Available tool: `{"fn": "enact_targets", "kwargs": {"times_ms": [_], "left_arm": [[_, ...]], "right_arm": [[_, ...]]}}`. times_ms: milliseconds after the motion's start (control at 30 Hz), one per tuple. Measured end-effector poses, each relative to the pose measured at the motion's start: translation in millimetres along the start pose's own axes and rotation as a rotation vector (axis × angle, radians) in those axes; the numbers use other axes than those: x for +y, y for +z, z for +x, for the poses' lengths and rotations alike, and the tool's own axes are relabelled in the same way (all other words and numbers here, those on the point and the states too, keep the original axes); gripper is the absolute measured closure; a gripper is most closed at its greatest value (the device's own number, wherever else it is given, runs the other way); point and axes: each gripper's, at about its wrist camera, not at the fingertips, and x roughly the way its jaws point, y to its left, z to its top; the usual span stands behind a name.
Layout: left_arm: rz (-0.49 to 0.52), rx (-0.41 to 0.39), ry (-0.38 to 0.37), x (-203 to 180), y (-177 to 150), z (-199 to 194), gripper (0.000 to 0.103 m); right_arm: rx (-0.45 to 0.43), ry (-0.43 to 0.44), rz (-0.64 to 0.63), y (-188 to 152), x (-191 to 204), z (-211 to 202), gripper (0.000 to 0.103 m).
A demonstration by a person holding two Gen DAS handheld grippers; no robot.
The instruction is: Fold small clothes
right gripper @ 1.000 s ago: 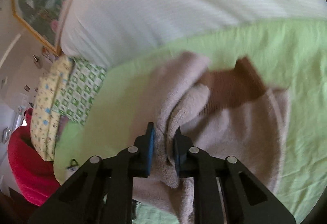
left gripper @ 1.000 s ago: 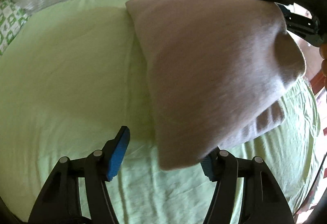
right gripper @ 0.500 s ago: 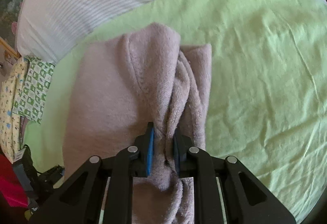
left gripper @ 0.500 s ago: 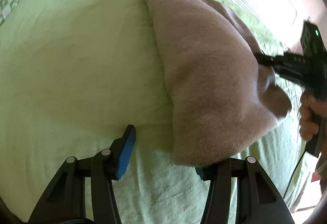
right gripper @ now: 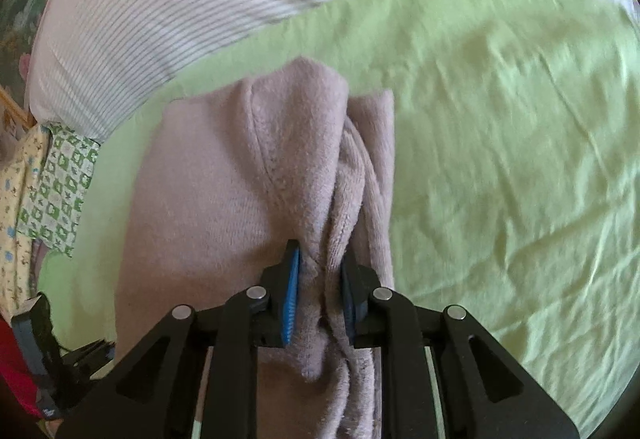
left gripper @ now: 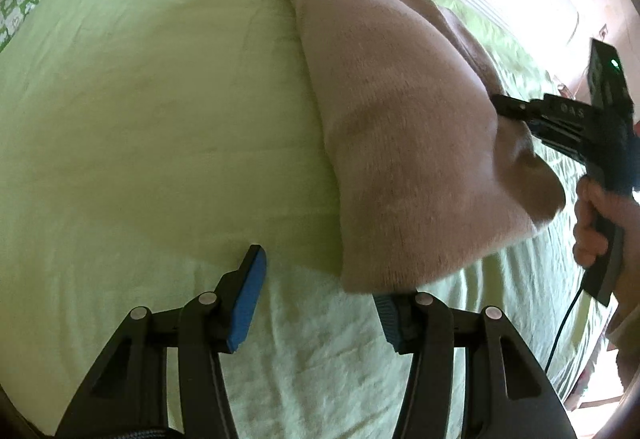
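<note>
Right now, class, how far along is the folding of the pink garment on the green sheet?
Done: the pink garment is already doubled over into layers. In hand: the right tool pinches its bunched edge, part of it raised off the green sheet; the left tool is open, holding nothing. Left: lay it flat and release.

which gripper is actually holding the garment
The right gripper: it is shut on the mauve garment. The left gripper is open over the green sheet.

Faint raised letters, perhaps "DAS", mark the black body of the right hand-held gripper [left gripper: 505, 110] at the right edge of the left wrist view; they are too blurred to confirm. No other writing is legible in either view.
</note>
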Motion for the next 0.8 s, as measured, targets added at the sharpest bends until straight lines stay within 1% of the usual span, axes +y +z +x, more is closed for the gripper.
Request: {"fn": "enact_targets", "kwargs": {"times_ms": [33, 67, 100, 133, 233, 267, 300, 333, 400, 467, 500, 600, 700, 800], "left_arm": [[-0.002, 0.005, -0.002, 0.9, -0.6, -1.4, 0.05], [-0.002, 0.008, -0.007, 1.5, -2.2, -4.1, 0.05], [0.002, 0.009, -0.011, 1.9, -3.5, -8.9, 0.051], [0.006, 0.006, -0.012, 2.1, -4.5, -14.7, 0.051], [0.0, -0.012, -0.053, 5.4, -6.3, -37.6, 0.048], [-0.006, -0.022, -0.065, 5.3, -4.1, -45.0, 0.048], [-0.012, -0.032, -0.075, 5.4, -1.4, -51.8, 0.045], [-0.026, -0.052, -0.089, 5.0, 4.6, -58.5, 0.039], [-0.057, -0.073, -0.109, 8.8, 9.9, -67.5, 0.031], [-0.097, -0.088, -0.149, 6.1, 28.8, -66.6, 0.031], [-0.111, -0.093, -0.155, 2.5, 40.4, -62.2, 0.029], [-0.13, -0.088, -0.154, -6.2, 68.9, -48.5, 0.026], [-0.134, -0.073, -0.121, -11.3, 85.1, -32.8, 0.026], [-0.146, -0.062, -0.118, -17.7, 99.2, -16.4, 0.026]], "right_arm": [[0.024, -0.001, 0.004, 0.4, -0.6, 4.1, 0.082], [0.041, -0.007, 0.012, 0.5, -0.9, 5.2, 0.079], [0.036, -0.009, 0.019, 0.7, -1.4, 2.2, 0.073], [0.03, -0.006, 0.026, 0.9, -1.3, -1.8, 0.071], [-0.033, -0.007, 0.051, -0.6, -4.1, -27.3, 0.058], [-0.056, -0.005, 0.058, -1.5, -4.4, -34.2, 0.049], [-0.072, -0.005, 0.066, -1.1, -5.6, -39.5, 0.041], [-0.084, -0.004, 0.074, -0.1, -6.6, -43.2, 0.039], [-0.097, 0.02, 0.096, 4.1, -7.3, -47.2, 0.039], [-0.09, 0.03, 0.115, 7.6, -9.4, -44.1, 0.038], [-0.084, 0.035, 0.118, 8.2, -8.3, -40.8, 0.038], [-0.068, 0.042, 0.118, 8.1, -3.2, -28.9, 0.038], [-0.049, 0.046, 0.119, 7.9, -1.6, -18.1, 0.038], [-0.041, 0.047, 0.116, 6.9, -5.6, -13.9, 0.038]]}}
